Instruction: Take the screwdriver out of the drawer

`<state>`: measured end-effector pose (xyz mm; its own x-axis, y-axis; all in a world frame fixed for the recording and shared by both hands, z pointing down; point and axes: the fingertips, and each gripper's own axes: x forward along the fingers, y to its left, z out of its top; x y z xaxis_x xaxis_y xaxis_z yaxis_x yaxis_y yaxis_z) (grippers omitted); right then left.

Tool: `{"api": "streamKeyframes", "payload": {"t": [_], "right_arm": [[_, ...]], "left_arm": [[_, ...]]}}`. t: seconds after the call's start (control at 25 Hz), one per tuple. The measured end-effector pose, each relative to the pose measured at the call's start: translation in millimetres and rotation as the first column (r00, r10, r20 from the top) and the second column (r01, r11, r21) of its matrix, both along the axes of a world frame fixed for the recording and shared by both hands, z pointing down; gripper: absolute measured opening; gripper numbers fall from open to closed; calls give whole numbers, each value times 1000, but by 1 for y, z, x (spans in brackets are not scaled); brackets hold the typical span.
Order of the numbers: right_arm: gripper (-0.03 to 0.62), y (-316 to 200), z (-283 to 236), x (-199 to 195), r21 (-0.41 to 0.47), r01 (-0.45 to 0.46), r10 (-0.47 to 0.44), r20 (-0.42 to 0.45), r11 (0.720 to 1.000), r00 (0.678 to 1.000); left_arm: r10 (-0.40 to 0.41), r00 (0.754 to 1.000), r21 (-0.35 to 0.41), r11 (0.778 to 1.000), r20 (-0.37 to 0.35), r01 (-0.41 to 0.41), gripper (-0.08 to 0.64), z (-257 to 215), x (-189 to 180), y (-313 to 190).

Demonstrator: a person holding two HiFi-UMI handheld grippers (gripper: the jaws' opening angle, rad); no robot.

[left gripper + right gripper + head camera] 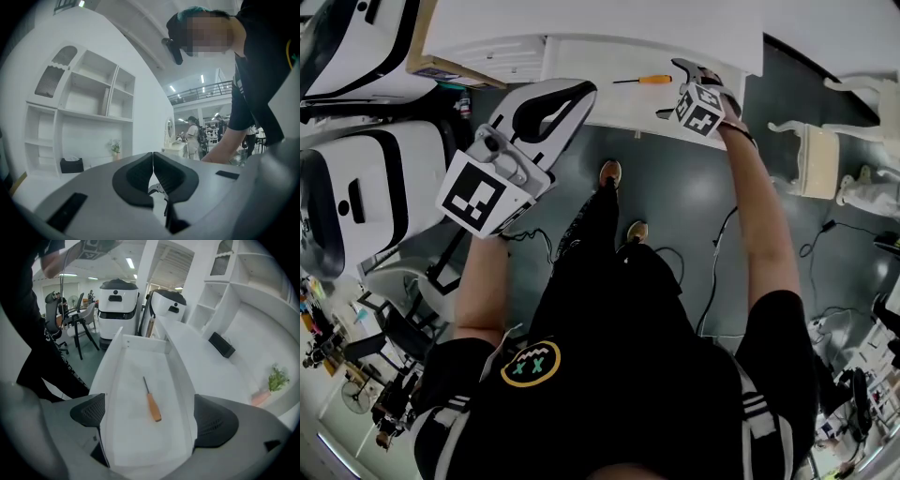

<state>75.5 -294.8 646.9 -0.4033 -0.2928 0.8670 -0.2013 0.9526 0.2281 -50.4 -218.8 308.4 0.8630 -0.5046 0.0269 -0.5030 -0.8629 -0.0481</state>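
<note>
The drawer (pixel 123 380) stands pulled out, so its floor is free to reach. We hold the left tool (pixel 153 161) raised aside, jaws pressed together on nothing; it seems not needed now. The right tool (pixel 150 416) hangs over the drawer, jaws wide apart and empty, probably lined up for the screwdriver (pixel 152 401), which lies mid-floor, handle towards this tool.

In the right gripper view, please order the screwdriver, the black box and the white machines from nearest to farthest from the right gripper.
1. screwdriver, in the drawer, just ahead of the right gripper.
2. black box, on the desk top, right side.
3. white machines, beyond the drawer's far end, left.
</note>
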Motion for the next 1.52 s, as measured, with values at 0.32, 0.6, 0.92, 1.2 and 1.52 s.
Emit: {"api": "streamKeyframes", "payload": {"t": [0.32, 0.6, 0.92, 1.2, 1.52], "right_arm": [[581, -16, 46, 5, -66, 29, -35, -85, 997, 996], [581, -21, 92, 8, -134, 57, -76, -142, 989, 987], [580, -27, 117, -3, -182, 79, -107, -151, 980, 983], [580, -27, 133, -2, -233, 89, -130, -165, 968, 978], [579, -34, 147, 4, -244, 76, -124, -187, 967, 974]], "left_arm": [[-8, 1000, -19, 1000, 2, 8, 20, 9, -7, -7], [-37, 999, -94, 995, -31, 33, 20, 12, -4, -17], [-25, 999, -78, 997, 36, 28, 20, 26, -5, -20], [-26, 999, -93, 995, 46, 30, 20, 30, -6, -21], [-35, 998, -111, 993, 56, 41, 20, 34, -7, -21]]}}
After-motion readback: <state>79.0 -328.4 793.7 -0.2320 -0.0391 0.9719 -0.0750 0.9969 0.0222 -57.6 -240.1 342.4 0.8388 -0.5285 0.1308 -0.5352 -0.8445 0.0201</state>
